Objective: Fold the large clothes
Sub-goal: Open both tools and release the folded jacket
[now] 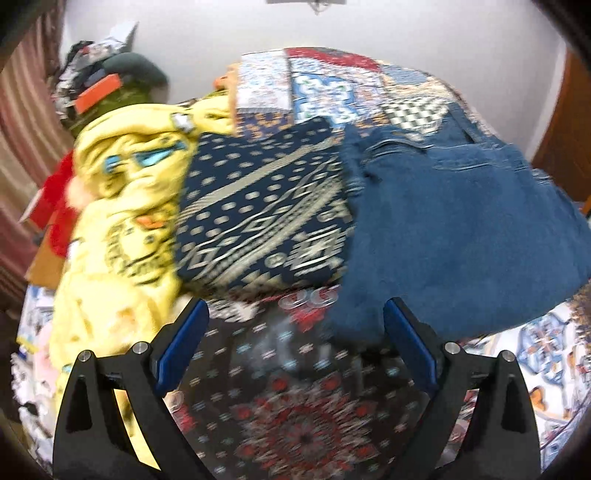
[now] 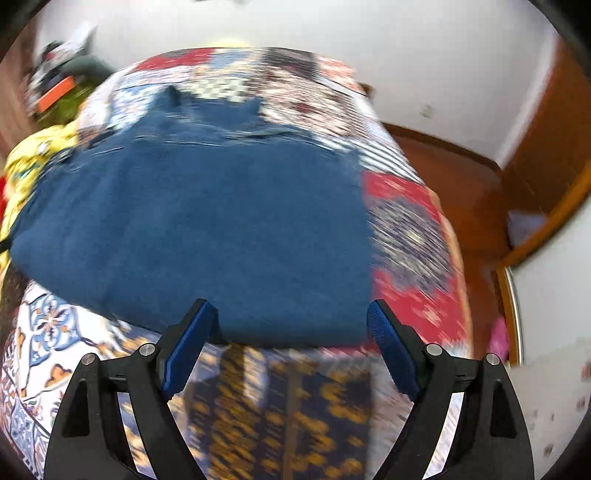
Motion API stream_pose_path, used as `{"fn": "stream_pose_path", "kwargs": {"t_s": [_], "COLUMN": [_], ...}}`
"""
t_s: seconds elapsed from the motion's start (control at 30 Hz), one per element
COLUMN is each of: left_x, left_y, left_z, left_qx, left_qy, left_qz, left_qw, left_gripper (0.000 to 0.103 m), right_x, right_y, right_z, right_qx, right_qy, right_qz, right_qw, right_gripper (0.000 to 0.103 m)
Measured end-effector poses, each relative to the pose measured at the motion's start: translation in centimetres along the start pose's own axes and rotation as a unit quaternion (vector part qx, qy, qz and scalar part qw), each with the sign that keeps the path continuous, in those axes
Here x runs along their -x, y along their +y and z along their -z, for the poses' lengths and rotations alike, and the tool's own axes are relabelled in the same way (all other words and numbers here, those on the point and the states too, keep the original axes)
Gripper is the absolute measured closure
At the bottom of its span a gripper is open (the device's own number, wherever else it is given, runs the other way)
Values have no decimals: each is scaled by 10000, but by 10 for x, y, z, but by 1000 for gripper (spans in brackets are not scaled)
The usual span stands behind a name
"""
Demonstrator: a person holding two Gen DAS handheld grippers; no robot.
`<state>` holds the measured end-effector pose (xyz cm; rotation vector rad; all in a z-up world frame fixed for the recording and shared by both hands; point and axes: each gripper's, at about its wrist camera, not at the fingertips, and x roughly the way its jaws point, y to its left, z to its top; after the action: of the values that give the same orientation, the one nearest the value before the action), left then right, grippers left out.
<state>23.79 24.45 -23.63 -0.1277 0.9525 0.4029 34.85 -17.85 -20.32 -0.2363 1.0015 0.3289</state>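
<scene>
No box, basket or other container can be made out in either view; everything lies loose on a bed covered by a patchwork bedspread (image 2: pixel 406 229), and the folded blue jeans (image 2: pixel 207 229) on that spread serve as the landmark here.

The right gripper (image 2: pixel 291 319) hangs over the near edge of the jeans, jaws spread wide and holding nothing; its blue-padded fingers (image 2: pixel 192 343) frame the near hem, and whether the tips touch the denim cannot be told through the blur. The left gripper (image 1: pixel 295 317) is likewise wide open and empty; the jeans (image 1: pixel 461 229) lie ahead and to its right, their near corner reaching in just beside the right finger, while a dark red-flowered patch of the bedspread (image 1: pixel 303 417) shows between the fingers (image 1: pixel 183 343).

Left of the jeans, touching their edge, lies a folded navy cloth with a pale geometric print (image 1: pixel 266 218); beyond it, further left, a crumpled yellow garment (image 1: pixel 125 206) is heaped up, with something red (image 1: pixel 55 206) at its far side. Behind the yellow heap, against the white wall (image 1: pixel 406 29), sits a jumble of dark clothing with an orange block (image 1: pixel 98 92) on top. Right of the jeans the bed ends, and a brown wooden floor (image 2: pixel 454 177) shows beyond its edge. Nothing lies between either gripper and the jeans.
</scene>
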Motion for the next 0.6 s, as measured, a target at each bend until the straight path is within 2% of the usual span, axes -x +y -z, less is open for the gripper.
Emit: {"fn": "stream_pose_path", "kwargs": {"t_s": [0.1, 0.13, 0.2, 0.3, 0.4, 0.5, 0.53, 0.6], "left_x": [4, 7, 14, 29, 37, 36, 32, 23], "left_y": [7, 10, 15, 18, 13, 3, -1, -13], "left_z": [7, 10, 13, 16, 14, 12, 11, 11], "left_qx": [-127, -130, -44, 243, 588, 892, 986, 1059], "left_qy": [108, 127, 112, 33, 34, 132, 179, 316], "left_qz": [-452, -518, -407, 31, 656, 1392, 1727, 2067], "left_qw": [9988, 9985, 9991, 9997, 9961, 9861, 9799, 9721], "left_gripper": [7, 7, 7, 7, 7, 7, 7, 7], "right_x": [8, 12, 21, 41, 56, 65, 68, 67], "right_y": [-28, -35, -42, -43, -36, -22, -16, -7], "right_z": [8, 11, 14, 16, 11, 0, -3, -7], "right_qx": [-531, -689, -872, -946, -836, -697, -648, -555], "right_qy": [99, 89, 20, -206, -460, -693, -762, -841], "right_qz": [2, -7, -26, -8, 27, -60, -111, -223], "right_qw": [9985, 9976, 9962, 9953, 9954, 9951, 9949, 9947], "right_gripper": [19, 19, 19, 19, 19, 19, 19, 19]}}
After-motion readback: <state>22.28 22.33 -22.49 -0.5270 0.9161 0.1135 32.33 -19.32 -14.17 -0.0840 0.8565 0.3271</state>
